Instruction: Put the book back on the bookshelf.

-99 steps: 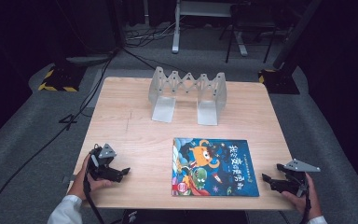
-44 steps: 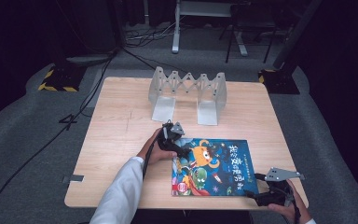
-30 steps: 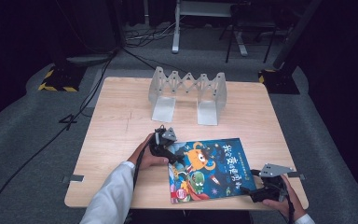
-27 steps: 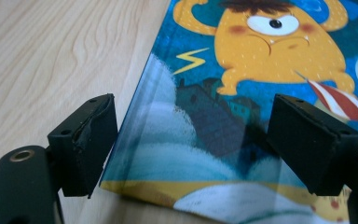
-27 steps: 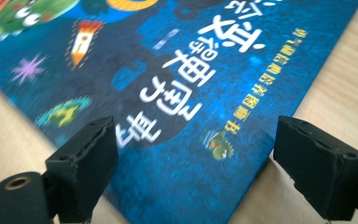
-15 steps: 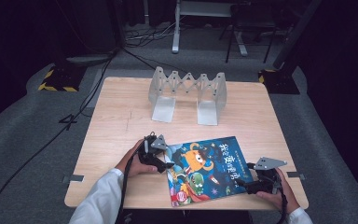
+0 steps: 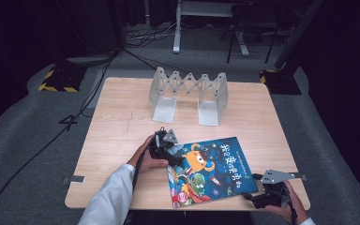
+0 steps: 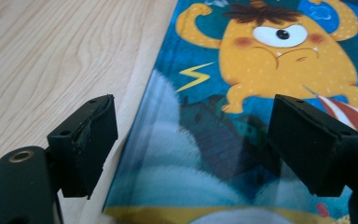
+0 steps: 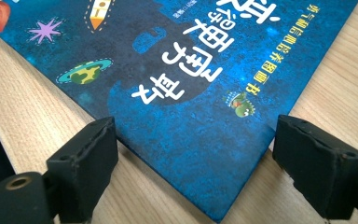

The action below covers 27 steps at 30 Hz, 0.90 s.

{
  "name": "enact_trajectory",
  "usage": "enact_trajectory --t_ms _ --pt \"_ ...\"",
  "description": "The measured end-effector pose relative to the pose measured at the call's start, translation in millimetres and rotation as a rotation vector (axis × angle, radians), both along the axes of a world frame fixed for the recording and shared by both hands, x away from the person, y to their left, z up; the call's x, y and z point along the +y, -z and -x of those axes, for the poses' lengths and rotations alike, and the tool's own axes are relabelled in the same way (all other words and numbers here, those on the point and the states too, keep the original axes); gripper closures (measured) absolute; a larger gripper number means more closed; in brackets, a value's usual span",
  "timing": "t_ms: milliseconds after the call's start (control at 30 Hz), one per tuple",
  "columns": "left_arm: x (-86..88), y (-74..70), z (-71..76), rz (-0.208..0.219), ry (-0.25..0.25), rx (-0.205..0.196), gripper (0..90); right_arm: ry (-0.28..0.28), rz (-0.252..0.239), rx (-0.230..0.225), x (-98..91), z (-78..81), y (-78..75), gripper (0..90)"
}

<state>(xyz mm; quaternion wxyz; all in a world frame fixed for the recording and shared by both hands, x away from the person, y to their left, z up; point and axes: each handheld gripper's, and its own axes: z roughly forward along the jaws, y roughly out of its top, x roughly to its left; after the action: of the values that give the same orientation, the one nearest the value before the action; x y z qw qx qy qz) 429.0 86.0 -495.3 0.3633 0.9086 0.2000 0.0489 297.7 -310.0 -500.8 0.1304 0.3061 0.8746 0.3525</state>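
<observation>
A blue picture book (image 7: 211,171) with an orange monster on its cover lies flat and skewed near the front edge of the wooden table (image 7: 122,122). My left gripper (image 7: 177,161) sits at the book's left edge. In the left gripper view the left gripper (image 8: 191,126) is open, one jaw over bare wood, the other over the cover (image 8: 261,93). My right gripper (image 7: 252,197) is at the book's near right corner. In the right gripper view the right gripper (image 9: 196,149) is open, its jaws straddling that corner of the book (image 9: 191,70) without pressing on it.
A grey zigzag folding rack (image 7: 189,93) stands at the back middle of the table. The table's front edge runs just below the book. Cables and a yellow-black striped base (image 7: 56,79) lie on the grey floor to the left.
The book has turned counterclockwise and slid a little toward the front edge. My left gripper stays at its left edge. My right gripper has moved in to the near right corner.
</observation>
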Motion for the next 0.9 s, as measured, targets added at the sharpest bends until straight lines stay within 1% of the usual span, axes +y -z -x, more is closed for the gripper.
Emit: enact_trajectory --t_ms 67,133,167,200,233,300,333,367,400,500,533,567,600,633,667,700,733,800,833,867,900 --pt "1.7 0.1 0.2 -0.001 -0.004 0.019 16.5 -0.001 -0.007 0.004 -0.1 -3.5 0.0 14.7" --pt "6.5 -0.3 1.3 -0.007 -0.001 0.046 16.5 0.01 -0.01 0.009 0.7 -8.1 -0.7 16.1" --pt "6.5 -0.3 1.3 -0.007 -0.001 0.046 16.3 0.015 -0.008 0.006 2.3 -11.4 -0.9 17.3" --pt "12.4 -0.7 4.5 -0.013 0.001 0.05 16.2 0.02 -0.008 0.007 3.4 -14.1 -1.3 18.4" --pt "12.4 -0.7 4.5 -0.013 0.001 0.05 16.1 0.02 -0.008 0.007 3.4 -14.1 -1.3 18.4" --pt "21.1 -1.1 10.3 -0.02 0.003 0.051 16.0 0.021 -0.008 0.003 6.2 -20.4 -1.2 18.7" --pt "28.2 -1.2 15.9 -0.021 0.001 0.052 15.8 0.031 -0.004 0.007 9.1 -26.6 -1.6 18.7" --pt "32.4 -1.3 18.8 -0.025 0.001 0.051 15.8 0.035 -0.002 0.007 10.2 -29.0 -1.8 18.8" --pt "32.4 -1.3 18.8 -0.025 0.001 0.051 15.8 0.035 -0.002 0.007 10.2 -29.0 -1.8 18.8" --pt "46.9 -0.3 31.8 -0.015 -0.007 0.048 15.8 0.05 0.003 0.002 16.5 -38.8 -2.5 21.0" --pt "50.3 0.0 34.3 -0.014 -0.009 0.05 15.7 0.05 0.002 -0.005 18.5 -41.6 -2.6 23.0" --pt "54.5 1.1 38.2 -0.003 -0.017 0.051 15.6 0.049 0.005 -0.009 20.2 -43.3 -3.0 24.1" --pt "62.5 2.1 46.6 0.007 -0.028 0.053 15.5 0.059 0.014 -0.012 25.3 -49.4 -3.8 24.0" --pt "66.4 2.4 51.1 0.01 -0.033 0.051 15.5 0.068 0.022 -0.018 28.4 -53.0 -4.2 24.0" --pt "66.4 2.4 51.1 0.01 -0.033 0.051 15.3 0.068 0.022 -0.018 28.4 -53.0 -4.2 24.0" --pt "70.3 2.7 55.6 0.011 -0.037 0.048 15.4 0.08 0.031 -0.03 34.7 -60.4 -4.6 23.0" --pt "73.9 2.9 60.6 0.013 -0.04 0.047 15.4 0.08 0.031 -0.03 34.7 -60.4 -4.6 23.0" --pt "81.1 3.3 71.0 0.016 -0.047 0.041 15.4 0.1 0.035 -0.028 40.8 -68.4 -5.0 23.6" --pt "86.5 3.4 78.1 0.016 -0.042 0.044 15.4 0.117 0.036 -0.034 47.4 -77.2 -4.9 24.0" --pt "86.5 3.4 78.1 0.016 -0.042 0.044 15.4 0.117 0.036 -0.034 47.4 -77.2 -4.9 24.0" --pt "90.1 3.2 82.6 0.014 -0.037 0.047 15.4 0.12 0.032 -0.028 49.3 -80.2 -4.8 24.0"
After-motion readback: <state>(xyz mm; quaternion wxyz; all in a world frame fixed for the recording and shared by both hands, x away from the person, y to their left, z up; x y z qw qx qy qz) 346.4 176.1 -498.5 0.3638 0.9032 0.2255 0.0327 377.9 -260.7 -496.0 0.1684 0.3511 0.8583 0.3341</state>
